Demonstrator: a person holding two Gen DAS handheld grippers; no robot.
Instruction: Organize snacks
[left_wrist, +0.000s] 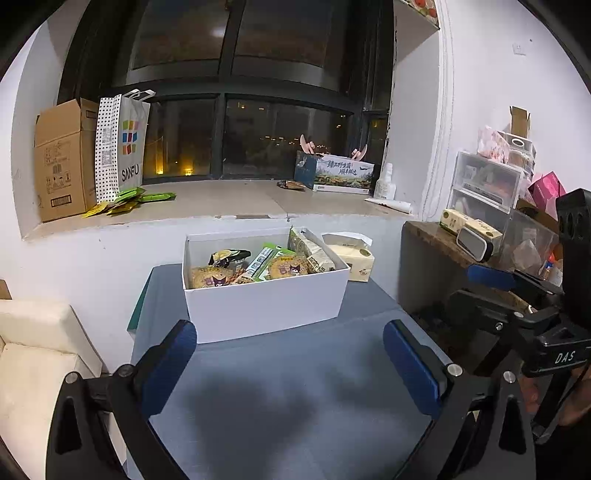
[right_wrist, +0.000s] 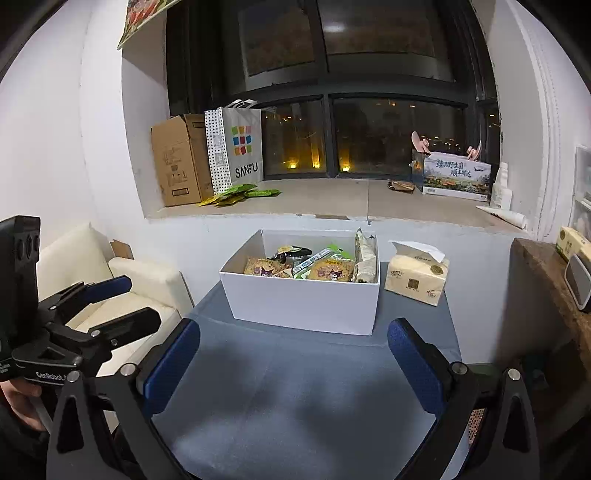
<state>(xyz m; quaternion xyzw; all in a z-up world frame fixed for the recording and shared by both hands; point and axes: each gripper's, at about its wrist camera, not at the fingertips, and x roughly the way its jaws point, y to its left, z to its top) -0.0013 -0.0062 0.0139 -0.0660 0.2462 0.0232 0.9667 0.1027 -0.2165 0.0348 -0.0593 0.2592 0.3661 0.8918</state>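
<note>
Grey table (left_wrist: 295, 387) bearing a white box (left_wrist: 266, 306), set towards its far edge, filled with snack packets (left_wrist: 288, 266). Tissue pack (right_wrist: 417, 277) just right of the box. Left gripper (left_wrist: 290, 365) and right gripper (right_wrist: 293, 365): jaws spread, empty. Right view alone shows the cream sofa (right_wrist: 122, 280); left view alone shows clear drawers (left_wrist: 487, 184), contents indistinct.

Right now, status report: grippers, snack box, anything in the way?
Left gripper open, empty. Right gripper open, empty. White box on grey table, snack packets inside. Tissue pack beside box; approach looks unobstructed.
</note>
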